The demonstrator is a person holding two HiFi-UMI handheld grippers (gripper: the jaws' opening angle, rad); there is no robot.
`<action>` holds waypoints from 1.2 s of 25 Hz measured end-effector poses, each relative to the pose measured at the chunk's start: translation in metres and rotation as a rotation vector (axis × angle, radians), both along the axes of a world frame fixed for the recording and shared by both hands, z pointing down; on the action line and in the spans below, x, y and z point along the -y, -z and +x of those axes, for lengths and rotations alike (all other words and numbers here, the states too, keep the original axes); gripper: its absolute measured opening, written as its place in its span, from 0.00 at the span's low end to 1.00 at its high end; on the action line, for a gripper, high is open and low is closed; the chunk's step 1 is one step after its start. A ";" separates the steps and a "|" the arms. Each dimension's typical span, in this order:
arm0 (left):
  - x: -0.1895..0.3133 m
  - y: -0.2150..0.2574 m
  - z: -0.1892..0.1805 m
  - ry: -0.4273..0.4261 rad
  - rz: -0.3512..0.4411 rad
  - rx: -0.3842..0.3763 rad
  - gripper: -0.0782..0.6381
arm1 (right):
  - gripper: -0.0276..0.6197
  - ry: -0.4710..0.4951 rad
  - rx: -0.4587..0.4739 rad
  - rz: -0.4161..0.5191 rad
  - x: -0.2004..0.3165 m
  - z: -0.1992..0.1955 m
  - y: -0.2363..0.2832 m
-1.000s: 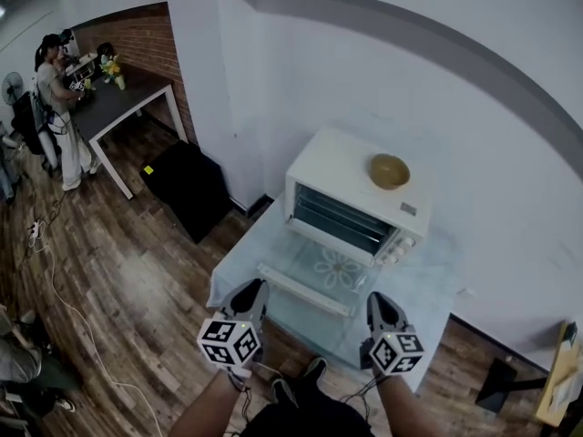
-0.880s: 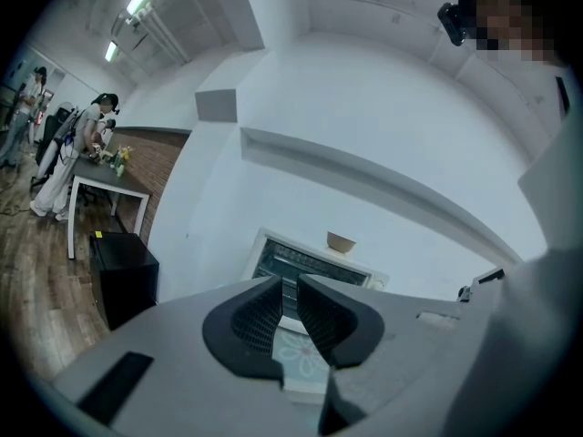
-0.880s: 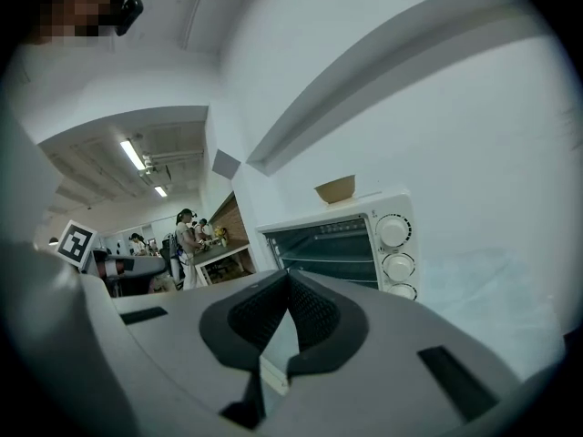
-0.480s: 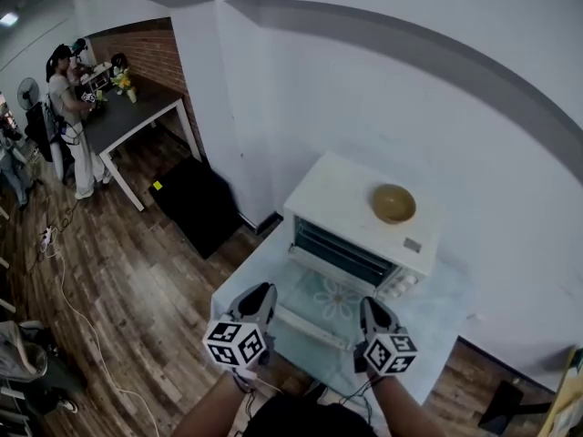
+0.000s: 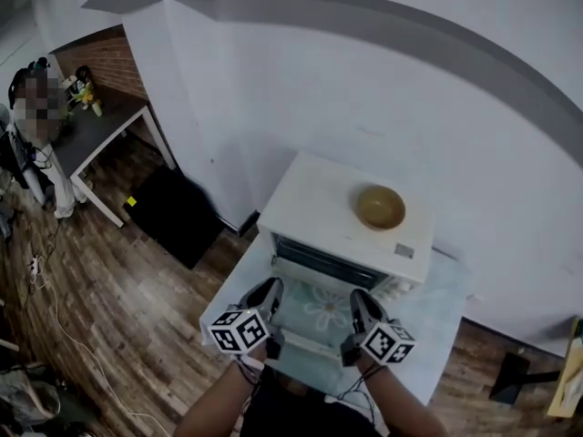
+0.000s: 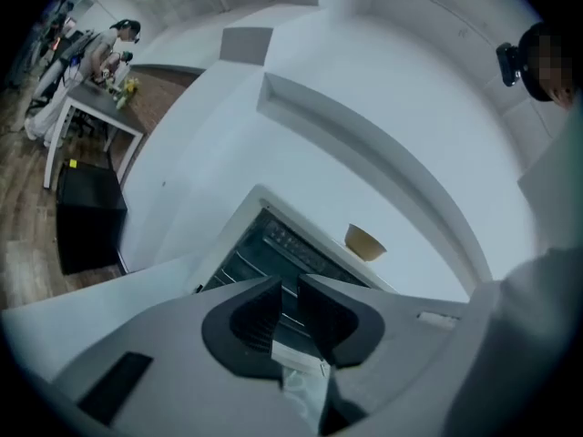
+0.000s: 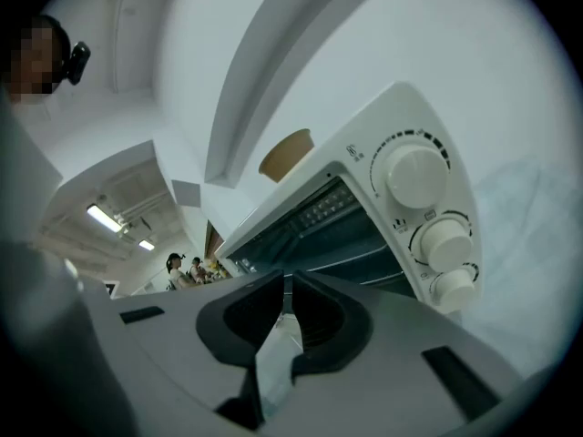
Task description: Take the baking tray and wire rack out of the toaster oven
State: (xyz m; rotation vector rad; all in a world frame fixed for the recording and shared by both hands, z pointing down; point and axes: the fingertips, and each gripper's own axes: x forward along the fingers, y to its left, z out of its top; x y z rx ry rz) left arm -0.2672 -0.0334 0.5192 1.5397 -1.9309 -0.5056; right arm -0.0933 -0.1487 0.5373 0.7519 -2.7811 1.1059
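A white wall [image 5: 383, 80] with a curved grey band fills the upper part of the head view, and a wooden floor [image 5: 137, 317] runs along the left. Far off at the left a person stands at a dark far table [image 5: 91, 135], and a black cabinet [image 5: 173, 212] sits on the floor by the wall.

The table [image 5: 442, 321], covered in pale blue, stands against the wall and carries the white oven [image 5: 319, 203]. Its glass door [image 5: 317, 321], printed with a flower, is folded down flat toward the person, so the dark cavity is open.

The left gripper [image 5: 267, 291] is over the door's left side and the right gripper [image 5: 359, 302] over its right side, both pointing at the cavity. Whether either touches the door cannot be told. In the left gripper view the jaws stand a little apart, with nothing between them and the cavity showing through the gap. In the right gripper view the jaws have just been opening and show only a thin slit, also with nothing in it.

A tan bowl [image 5: 380, 206] rests on the oven's roof, toward its right. The rack [image 7: 351, 262] is inside the oven, its thin bars crossing the cavity. The tray cannot be told apart from it in the dark. Three white knobs [image 7: 446, 239] run down the oven's right front panel.
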 end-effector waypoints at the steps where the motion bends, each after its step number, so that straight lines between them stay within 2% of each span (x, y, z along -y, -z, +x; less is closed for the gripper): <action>1: 0.010 -0.009 -0.004 -0.014 0.001 -0.034 0.18 | 0.10 -0.028 0.018 -0.029 0.005 -0.004 -0.004; 4: 0.044 -0.030 -0.014 -0.059 0.013 -0.151 0.23 | 0.16 -0.125 0.095 -0.139 0.022 -0.015 -0.017; 6: 0.065 -0.041 -0.022 -0.084 0.027 -0.217 0.26 | 0.20 -0.172 0.201 -0.213 0.034 -0.028 -0.022; 8: 0.084 -0.049 -0.032 -0.096 0.042 -0.291 0.29 | 0.24 -0.153 0.383 -0.210 0.047 -0.049 -0.007; 9: 0.092 -0.053 -0.036 -0.098 0.047 -0.329 0.29 | 0.25 -0.150 0.447 -0.197 0.054 -0.056 -0.001; 10: 0.099 -0.059 -0.040 -0.098 0.049 -0.363 0.30 | 0.26 -0.172 0.472 -0.201 0.060 -0.058 -0.001; 12: 0.111 -0.070 -0.045 -0.094 0.048 -0.421 0.32 | 0.29 -0.278 0.446 -0.262 0.071 -0.050 -0.018; 14: 0.122 -0.078 -0.048 -0.092 0.054 -0.467 0.33 | 0.31 -0.415 0.373 -0.351 0.081 -0.035 -0.044; 17: 0.139 -0.085 -0.052 -0.084 0.063 -0.500 0.35 | 0.35 -0.566 0.311 -0.443 0.095 -0.019 -0.071; 20: 0.156 -0.088 -0.058 -0.073 0.063 -0.525 0.35 | 0.35 -0.618 0.340 -0.456 0.109 -0.016 -0.074; 27: 0.173 -0.105 -0.055 -0.077 0.031 -0.555 0.35 | 0.33 -0.652 0.367 -0.469 0.118 -0.012 -0.081; 30: 0.176 -0.105 -0.055 -0.090 0.037 -0.542 0.34 | 0.23 -0.644 0.360 -0.476 0.117 -0.009 -0.084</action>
